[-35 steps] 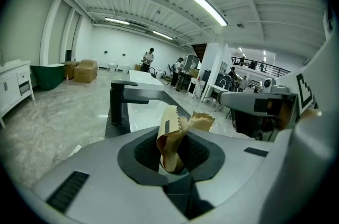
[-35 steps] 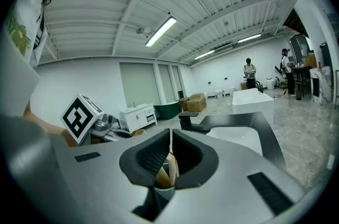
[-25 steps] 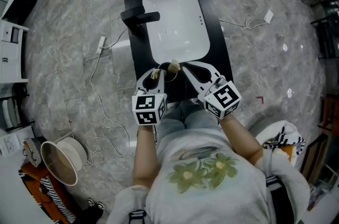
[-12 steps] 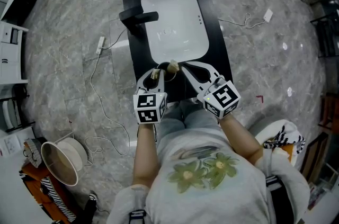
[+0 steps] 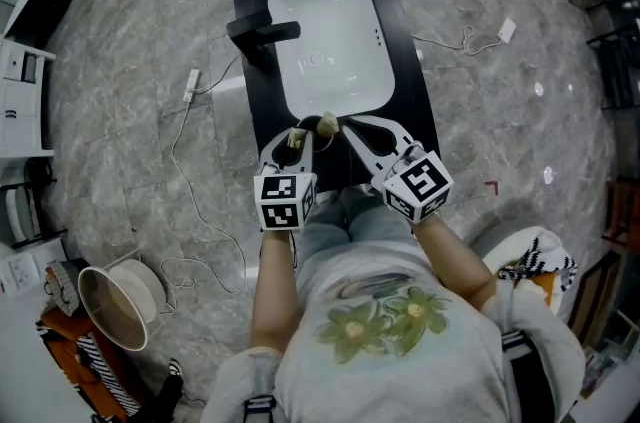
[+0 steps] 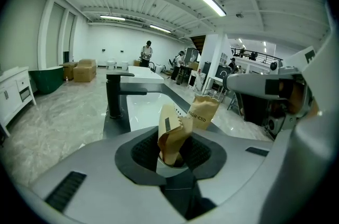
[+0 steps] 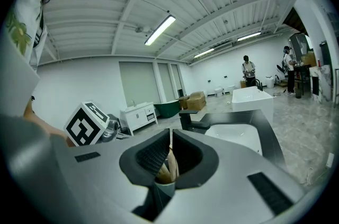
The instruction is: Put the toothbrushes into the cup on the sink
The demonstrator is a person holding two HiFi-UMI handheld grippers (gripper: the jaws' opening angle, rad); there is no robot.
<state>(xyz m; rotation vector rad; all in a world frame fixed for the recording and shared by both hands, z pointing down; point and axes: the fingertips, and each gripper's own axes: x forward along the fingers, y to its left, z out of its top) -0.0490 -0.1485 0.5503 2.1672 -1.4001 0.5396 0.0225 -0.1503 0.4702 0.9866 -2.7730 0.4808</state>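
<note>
A black faucet [image 5: 262, 33] is seen standing at the left edge of a black surface [image 5: 412, 101], beside a white sink basin [image 5: 372, 11] that is sunk into the middle of it. At the near edge of the surface, left of centre, the left hand-held gripper [image 5: 293, 139] is held with its marker cube toward the person. In the left gripper view a crumpled brown paper toothbrush packet [image 6: 172, 135] is seen standing upright between its ribbed pads [image 6: 145, 151]. The packet is touched on both sides, while the jaws are opening.

Just right of it, over the near rim of the basin, a second paper packet [image 5: 327, 123] is held; in the left gripper view print can be read on it.

Further right, the right hand-held gripper [image 5: 343, 127] is angled in toward the left one from the near right corner of the surface. Its jaws are pressed together on the thin tan end of the second packet, as is shown in the right gripper view. The two gripper tips are held near each other but apart.
</note>
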